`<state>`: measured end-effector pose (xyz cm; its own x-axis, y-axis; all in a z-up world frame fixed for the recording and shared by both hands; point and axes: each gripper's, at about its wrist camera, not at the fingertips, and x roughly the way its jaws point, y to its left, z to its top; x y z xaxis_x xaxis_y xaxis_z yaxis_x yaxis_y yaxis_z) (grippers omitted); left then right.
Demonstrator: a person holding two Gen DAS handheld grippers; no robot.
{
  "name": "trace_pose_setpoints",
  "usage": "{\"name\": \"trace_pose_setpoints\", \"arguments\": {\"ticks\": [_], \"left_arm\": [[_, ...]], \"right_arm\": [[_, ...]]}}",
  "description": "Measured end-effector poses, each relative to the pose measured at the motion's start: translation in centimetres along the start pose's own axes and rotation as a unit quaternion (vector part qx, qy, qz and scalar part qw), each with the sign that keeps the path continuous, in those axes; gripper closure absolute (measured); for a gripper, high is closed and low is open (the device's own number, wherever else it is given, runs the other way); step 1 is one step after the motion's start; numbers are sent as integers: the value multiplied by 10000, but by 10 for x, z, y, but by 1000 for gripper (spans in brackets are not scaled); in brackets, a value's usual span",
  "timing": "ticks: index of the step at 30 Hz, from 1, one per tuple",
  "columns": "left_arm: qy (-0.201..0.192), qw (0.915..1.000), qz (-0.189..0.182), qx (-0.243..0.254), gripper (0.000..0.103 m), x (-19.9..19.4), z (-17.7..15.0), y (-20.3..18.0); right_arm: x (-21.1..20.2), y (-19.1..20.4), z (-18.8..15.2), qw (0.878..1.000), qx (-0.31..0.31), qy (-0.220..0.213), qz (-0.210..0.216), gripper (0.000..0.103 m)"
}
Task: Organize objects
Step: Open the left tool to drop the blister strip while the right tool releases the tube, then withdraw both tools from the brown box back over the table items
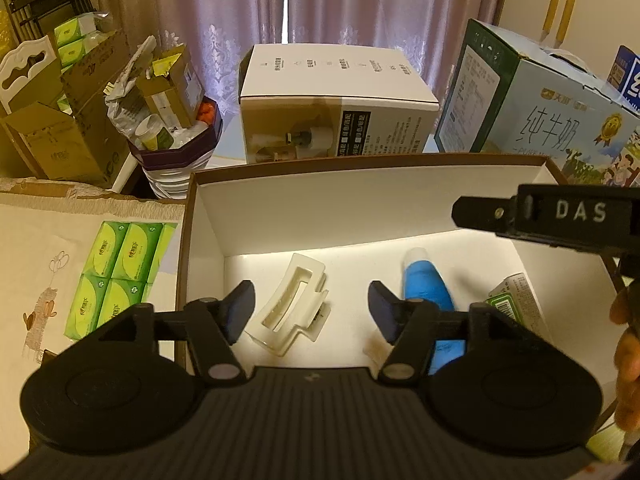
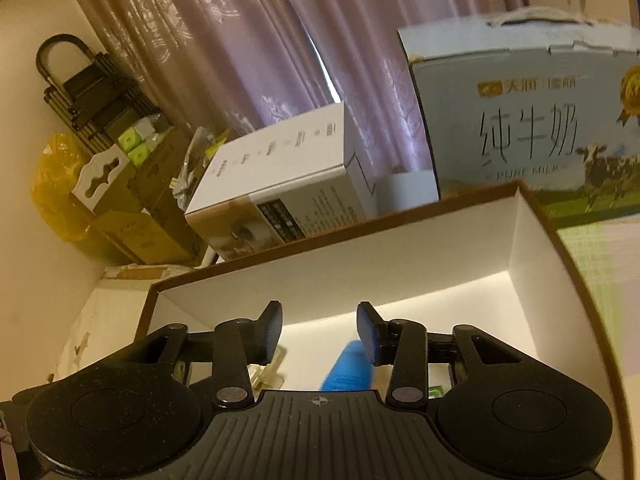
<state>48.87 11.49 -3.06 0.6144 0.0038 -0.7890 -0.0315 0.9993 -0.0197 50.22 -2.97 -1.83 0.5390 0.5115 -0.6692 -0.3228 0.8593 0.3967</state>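
The left gripper [image 1: 310, 306] hangs over an open cardboard box [image 1: 280, 208] with white inner walls and a brown rim. Its jaws stand apart and grip nothing. On the box floor between the two fingers lies a cream hair clip [image 1: 292, 304], clear of both pads.

To the right of the clip, a blue tube [image 1: 426, 284] with a white cap lies slanted on the same floor, partly behind the gripper's right finger. Further right, near the box's right wall, a green and white packet [image 1: 516, 300] shows in part. The other gripper's black body, marked DAS, reaches in from the right edge, with part of a hand [image 1: 626, 344] beside it.

The right gripper [image 2: 319, 330] points into the same box [image 2: 400, 256] — its jaws are parted too, with nothing pressed between them. The blue tube [image 2: 350, 368] lies below the gap, near the right finger, and the hair clip [image 2: 268, 374] peeks out under the left finger.

Outside the box, on a pale cloth [image 1: 52, 248] to its left, sits a pack of green tissues [image 1: 120, 276]. Behind it stand a white carton [image 1: 336, 100] and a blue milk carton [image 1: 536, 112], in front of a mauve curtain [image 1: 340, 0].
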Motion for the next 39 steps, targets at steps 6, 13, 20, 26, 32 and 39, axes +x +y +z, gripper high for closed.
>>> {"name": "trace_pose_setpoints", "arguments": {"ticks": [6,13,20,26,32,39], "left_arm": [[-29,10000,-40,73,34,-9,-5,1],[-62,9999,-97,105,26,-25,-13,3],[-137,9995,-266,109,20,-48,-22,-3],[-262,9989,-371,109,18,-71,-29,-9],[-389,9985,-374,74,16,-97,-40,-13],[-472,9981,-404,-54,16,-127,-58,-13]], "right_arm": [[-16,-3,-5,9997,-223,40,-113,50],[-39,-9,-21,9990,-390,32,-205,39],[-64,-12,-36,9983,-479,-17,-320,32],[-87,-9,-46,9976,-558,-75,-411,29],[-115,-7,-58,9979,-484,-255,-339,28],[-141,-5,-75,9978,-483,-331,-313,28]]}}
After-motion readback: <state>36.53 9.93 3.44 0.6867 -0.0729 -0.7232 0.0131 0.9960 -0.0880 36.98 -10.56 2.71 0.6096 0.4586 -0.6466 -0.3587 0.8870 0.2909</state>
